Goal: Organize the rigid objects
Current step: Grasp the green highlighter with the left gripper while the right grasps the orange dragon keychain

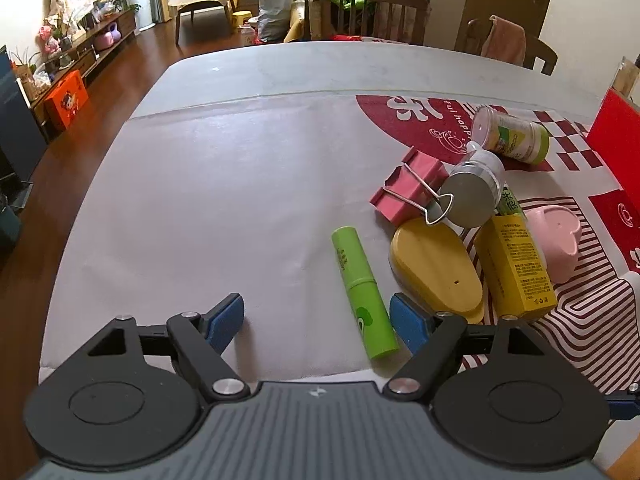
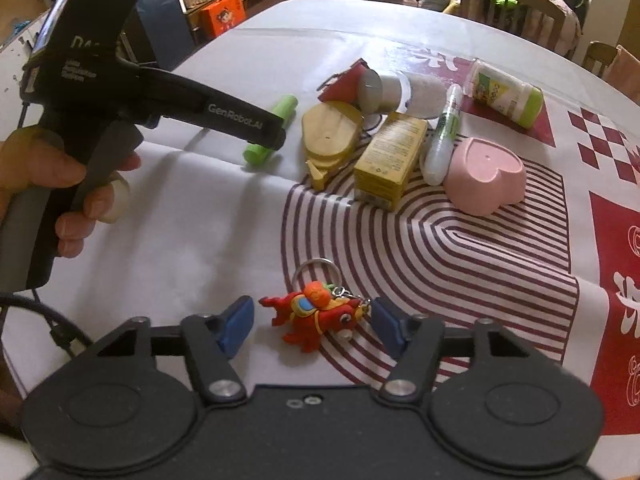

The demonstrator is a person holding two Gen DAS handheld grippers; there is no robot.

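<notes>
The left tongs [image 1: 316, 322] stand with their blue pads apart and nothing between them, low over the white part of the table [image 1: 224, 184]. A green tube [image 1: 362, 294] lies flat on the table just inside the right-hand pad, its far end pointing away from the camera. Beyond it sits a cluster of rigid objects: a yellow oval case [image 1: 436, 268], a yellow carton [image 1: 516, 264] touching the case, a pink binder clip [image 1: 408, 186], a silver-capped bottle [image 1: 474, 190] lying across the clip's wire handle, a green-lidded jar [image 1: 510, 136] on its side, and a pink heart-shaped dish [image 1: 554, 240] upside down. The right tongs [image 2: 312, 324] are also spread apart, and a red toy keychain [image 2: 316, 314] lies on the striped table cover [image 2: 460, 256] between the pads; contact with either pad cannot be determined. In the right wrist view the left hand [image 2: 48, 184] grips the handle of the left unit above the table, near the green tube.
</notes>
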